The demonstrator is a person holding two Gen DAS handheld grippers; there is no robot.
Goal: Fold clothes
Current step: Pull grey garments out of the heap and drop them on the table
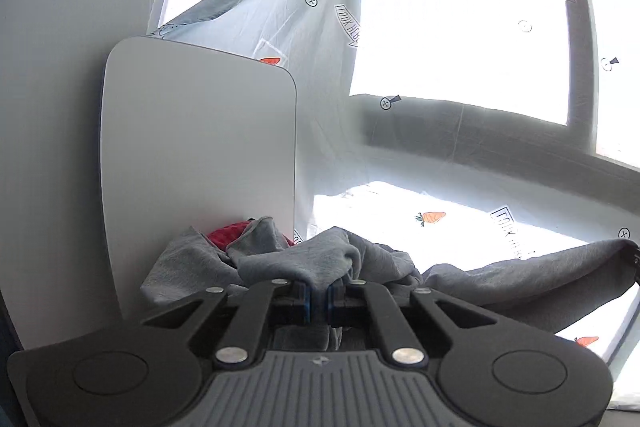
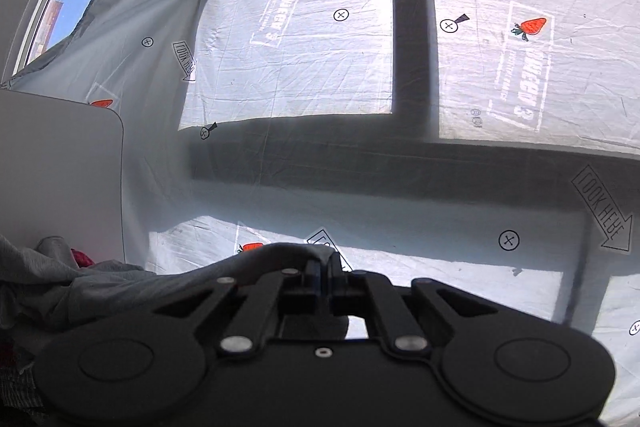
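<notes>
Both clamped: the left gripper point(image 1: 319, 301) pinches the crumpled grey jersey garment point(image 1: 500, 283) at twelve o'clock, the right gripper point(image 2: 324, 273) nips its far edge. The cloth runs toward nine o'clock from the right one, strung between them above the printed sheet point(image 2: 440, 267).

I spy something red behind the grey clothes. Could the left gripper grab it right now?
Probably not: the left gripper is shut on the grey garment, whose bunched folds cover most of the red cloth.
</notes>
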